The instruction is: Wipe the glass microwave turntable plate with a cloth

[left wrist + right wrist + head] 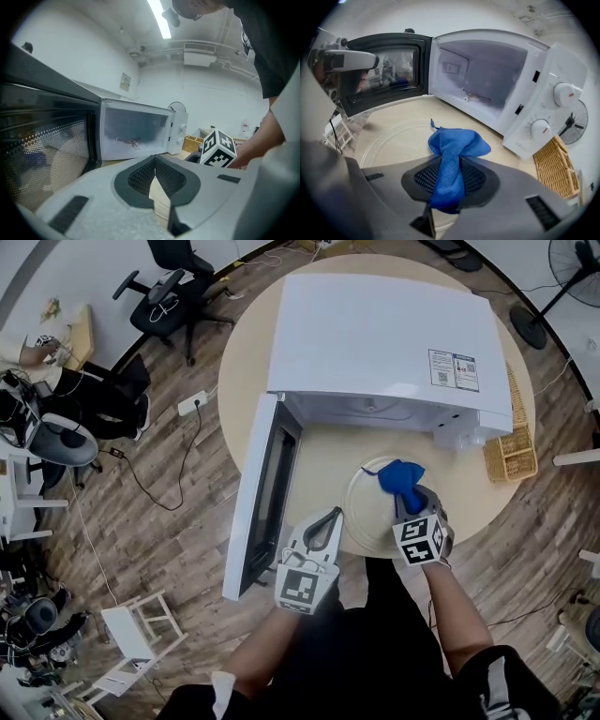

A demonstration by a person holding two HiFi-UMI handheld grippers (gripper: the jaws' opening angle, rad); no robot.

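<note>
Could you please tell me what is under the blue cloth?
The plate lies under the cloth, flat on the table. The right claw is shut on the cloth. The patch beneath it is covered, so contact cannot be told.

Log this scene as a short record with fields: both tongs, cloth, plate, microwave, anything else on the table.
left tongs: shut, empty, between the open door and the plate
right tongs: shut on the cloth, above the plate
cloth: blue, bunched, over the plate's far right part; contact unclear
plate: clear glass, flat on the round table, in front of the microwave
microwave: white, door swung open, no plate inside
basket: wicker, right of the microwave
</note>
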